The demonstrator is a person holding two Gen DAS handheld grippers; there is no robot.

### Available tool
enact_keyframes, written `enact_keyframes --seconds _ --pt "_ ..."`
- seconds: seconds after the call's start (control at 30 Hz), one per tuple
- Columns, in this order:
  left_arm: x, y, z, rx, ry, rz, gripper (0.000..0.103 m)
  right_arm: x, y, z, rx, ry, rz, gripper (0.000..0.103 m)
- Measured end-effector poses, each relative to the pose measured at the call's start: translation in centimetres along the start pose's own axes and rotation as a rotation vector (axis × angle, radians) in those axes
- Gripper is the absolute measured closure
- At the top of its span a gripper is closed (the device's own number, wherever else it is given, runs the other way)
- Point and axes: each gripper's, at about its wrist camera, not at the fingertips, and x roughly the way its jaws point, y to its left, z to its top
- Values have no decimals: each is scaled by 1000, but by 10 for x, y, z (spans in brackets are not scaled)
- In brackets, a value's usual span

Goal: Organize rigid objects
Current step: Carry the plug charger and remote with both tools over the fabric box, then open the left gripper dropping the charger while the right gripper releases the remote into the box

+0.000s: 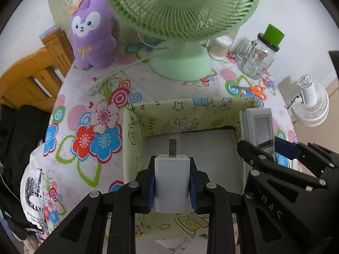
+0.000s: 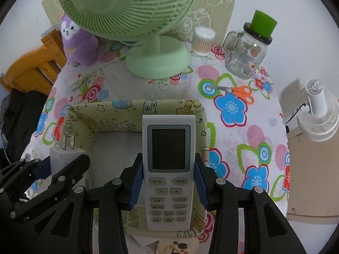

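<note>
My left gripper (image 1: pixel 172 182) is shut on a white plug charger (image 1: pixel 171 182), prongs pointing away, held over the open yellow-green fabric box (image 1: pixel 135 139). My right gripper (image 2: pixel 168 182) is shut on a white remote control (image 2: pixel 168 169) with its screen and buttons facing the camera, also over the box (image 2: pixel 84 116). In the left wrist view the remote (image 1: pixel 258 127) and the right gripper (image 1: pixel 281 148) stand at the box's right side. The right wrist view shows the charger (image 2: pixel 63 156) at the box's left side. The box floor looks bare.
A green table fan (image 1: pixel 182 21) stands behind the box on the flowered tablecloth (image 1: pixel 95 116), its cord and plug (image 1: pixel 95 86) trailing left. A purple plush (image 1: pixel 93 31), a glass jar with a green lid (image 1: pixel 258 57), cotton swabs (image 2: pixel 202 41) and orange scissors (image 2: pixel 235 90) are nearby. A wooden chair (image 1: pixel 31 76) is left.
</note>
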Motion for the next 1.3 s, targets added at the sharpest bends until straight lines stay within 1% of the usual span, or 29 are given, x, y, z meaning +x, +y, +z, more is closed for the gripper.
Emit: enact_keyframes --seconds 0.1,0.3,0.4,0.53,0.77,0.9,0.97,1.0,1.03,1.07,1.1,1.17,1.3 --pt "8 1 0 -3 20 -6 78 11 0 2 3 30 0 56" --pt "20 4 1 -2 45 3 78 23 3 4 -17 53 -5 56" --pt "27 6 0 -1 61 6 78 33 4 3 -16 89 -1 56" --pt "31 7 0 -1 66 8 78 38 6 4 -25 94 -7 55" --pt "32 7 2 5 62 14 78 37 7 6 -19 89 -3 54" --pt "31 8 3 4 57 19 78 28 6 6 -41 52 8 50" --pt "30 8 3 5 58 21 77 20 3 7 -21 29 25 49" --pt "30 8 3 7 59 21 76 17 2 8 -13 22 26 47" --pt "30 7 2 13 59 19 75 13 0 8 3 7 22 34" --pt "30 6 2 17 55 22 75 9 -2 8 17 -5 65 30" --pt "28 5 2 24 43 34 75 6 -2 8 25 -13 81 22" --pt "29 3 3 39 35 44 75 -5 2 9 13 -48 48 21" --pt "34 5 5 34 41 56 75 -19 5 7 -19 -104 13 18"
